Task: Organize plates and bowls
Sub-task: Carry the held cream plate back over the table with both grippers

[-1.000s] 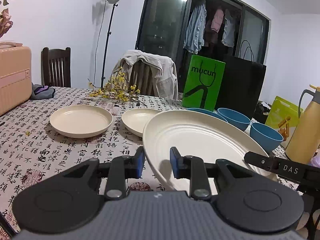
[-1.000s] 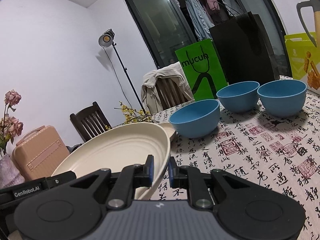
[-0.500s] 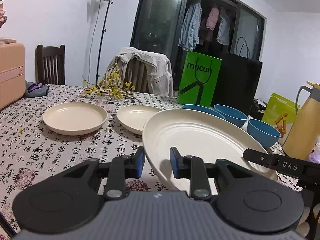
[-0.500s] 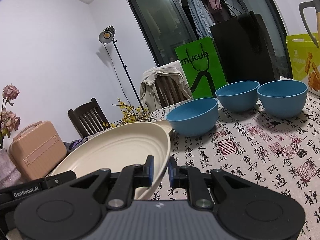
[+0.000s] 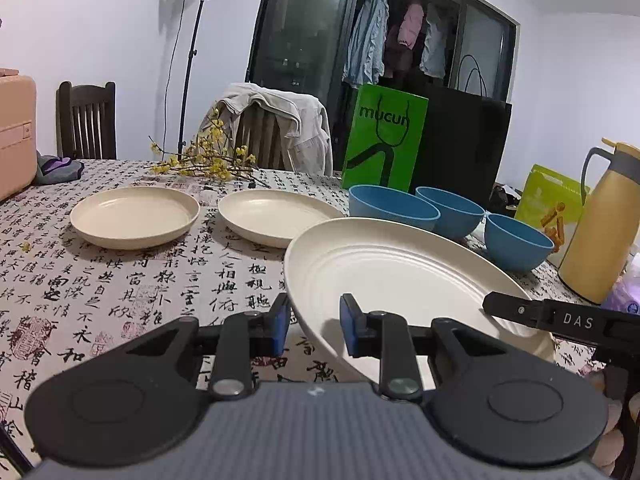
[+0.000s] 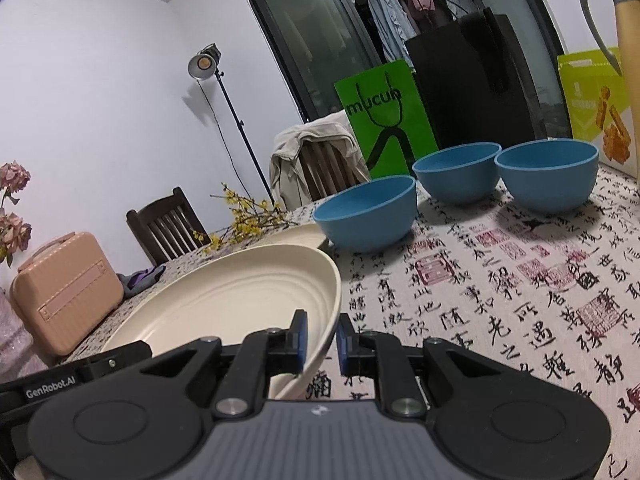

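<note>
Steady: keep left gripper point(image 5: 311, 329) and right gripper point(image 6: 322, 340) pinching big plate point(image 5: 400, 280) rims, level, clearing near-left small plates point(image 5: 134, 216).

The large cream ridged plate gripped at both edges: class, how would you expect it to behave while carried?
The large cream ridged plate probably stays stiff: it spans between the left gripper and right gripper without sagging. Its matte surface likely resists slipping. Pinched only at the rim, it could tilt if one grip loosens.

Even indoor light, soft shadows, sharp, fisheye-bent edges
</note>
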Tool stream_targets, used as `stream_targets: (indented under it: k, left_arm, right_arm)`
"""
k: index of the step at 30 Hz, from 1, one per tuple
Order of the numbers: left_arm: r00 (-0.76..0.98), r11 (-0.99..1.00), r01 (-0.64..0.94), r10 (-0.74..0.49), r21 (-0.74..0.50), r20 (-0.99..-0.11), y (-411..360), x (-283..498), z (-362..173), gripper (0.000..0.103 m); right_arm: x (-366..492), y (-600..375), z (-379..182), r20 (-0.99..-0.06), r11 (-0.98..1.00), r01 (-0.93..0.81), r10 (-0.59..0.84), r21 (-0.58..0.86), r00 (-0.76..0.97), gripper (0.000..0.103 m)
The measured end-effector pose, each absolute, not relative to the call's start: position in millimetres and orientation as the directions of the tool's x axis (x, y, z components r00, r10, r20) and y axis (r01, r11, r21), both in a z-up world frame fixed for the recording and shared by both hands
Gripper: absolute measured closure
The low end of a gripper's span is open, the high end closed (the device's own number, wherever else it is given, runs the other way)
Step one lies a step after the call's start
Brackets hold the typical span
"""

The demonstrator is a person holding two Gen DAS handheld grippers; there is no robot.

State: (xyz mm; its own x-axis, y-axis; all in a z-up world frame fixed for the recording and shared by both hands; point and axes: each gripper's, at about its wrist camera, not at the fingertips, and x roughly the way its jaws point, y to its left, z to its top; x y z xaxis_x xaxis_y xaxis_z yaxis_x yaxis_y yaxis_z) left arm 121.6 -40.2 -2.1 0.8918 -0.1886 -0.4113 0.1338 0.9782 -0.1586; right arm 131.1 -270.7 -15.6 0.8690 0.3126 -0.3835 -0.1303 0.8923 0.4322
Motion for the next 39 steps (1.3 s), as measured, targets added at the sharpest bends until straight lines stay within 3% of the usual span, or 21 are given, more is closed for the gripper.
stream_targets:
  k: [24, 39]
  left_arm:
    - [0.844, 0.988, 0.090, -0.143, -0.126, -0.517, -40.3, 147.4, -43.7, 0.076]
    - [0.831, 0.988, 0.091, -0.144, -0.123, -0.538, -38.6, 153.7, -54.7, 0.074]
  right_arm:
    - [154.3, -253.5, -51.0, -0.439, 0.925, -0.151, 0.303, 0.348, 0.846, 0.087]
    - [160.1, -252.2, -57.5, -0.463, 0.930, -0.145, 0.299, 0.338, 0.835, 0.087]
